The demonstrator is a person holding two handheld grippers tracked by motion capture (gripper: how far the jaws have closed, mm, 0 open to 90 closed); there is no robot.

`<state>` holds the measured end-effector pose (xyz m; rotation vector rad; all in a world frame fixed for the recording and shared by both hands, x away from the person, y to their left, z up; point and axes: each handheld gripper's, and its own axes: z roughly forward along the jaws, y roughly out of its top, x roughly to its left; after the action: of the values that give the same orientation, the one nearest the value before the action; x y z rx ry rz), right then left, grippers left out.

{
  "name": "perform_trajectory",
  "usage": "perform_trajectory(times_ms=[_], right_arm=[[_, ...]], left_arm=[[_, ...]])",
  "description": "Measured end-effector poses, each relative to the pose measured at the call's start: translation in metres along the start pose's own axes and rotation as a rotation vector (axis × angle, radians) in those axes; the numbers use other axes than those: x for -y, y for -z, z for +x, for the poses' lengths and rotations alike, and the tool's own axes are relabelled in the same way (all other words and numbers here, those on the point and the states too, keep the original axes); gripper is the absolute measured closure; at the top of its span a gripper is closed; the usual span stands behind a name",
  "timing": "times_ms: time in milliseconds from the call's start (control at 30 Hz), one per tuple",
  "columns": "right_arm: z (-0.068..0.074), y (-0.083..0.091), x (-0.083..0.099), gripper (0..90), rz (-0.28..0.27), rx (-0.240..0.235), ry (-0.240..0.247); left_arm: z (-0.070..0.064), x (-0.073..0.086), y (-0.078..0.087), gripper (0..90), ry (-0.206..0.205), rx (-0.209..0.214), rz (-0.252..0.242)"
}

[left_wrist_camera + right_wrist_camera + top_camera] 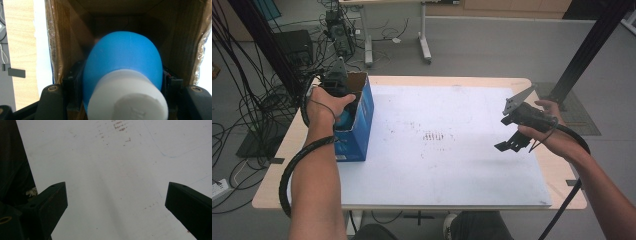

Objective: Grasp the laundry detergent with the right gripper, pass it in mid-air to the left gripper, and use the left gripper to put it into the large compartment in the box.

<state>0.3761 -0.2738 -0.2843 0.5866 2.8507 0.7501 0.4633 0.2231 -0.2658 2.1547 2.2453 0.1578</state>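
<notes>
A blue cardboard box [362, 131] with an open top and brown inside walls [72, 37] stands at the left of the white mat [437, 165]. My left gripper [346, 116] reaches down into the box. It is shut on a rounded blue object [122, 55] with a white cylindrical end [127, 100], and its jaws press the object's two sides. A bit of the blue object [345, 120] shows inside the box's rim. My right gripper [512, 144] hangs over the mat's right part, open, with nothing between its jaws [116, 195].
The mat [112, 157] has faint brown smudges near its middle [434, 136] and covers most of the wooden table [557, 175]. Cables and a dark equipment stand [287, 50] are on the floor to the left. A desk's legs [424, 45] stand beyond the far edge.
</notes>
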Motion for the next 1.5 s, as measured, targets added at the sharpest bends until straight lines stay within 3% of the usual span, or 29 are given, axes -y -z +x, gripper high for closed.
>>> perform_trajectory(times_ms=[1500], right_arm=[[-0.0043, 0.0091, -0.0038, 4.2, 0.0, 0.024, 0.001]], left_arm=[[-0.0007, -0.0055, -0.0037, 35.7, 0.006, -0.004, -0.009]])
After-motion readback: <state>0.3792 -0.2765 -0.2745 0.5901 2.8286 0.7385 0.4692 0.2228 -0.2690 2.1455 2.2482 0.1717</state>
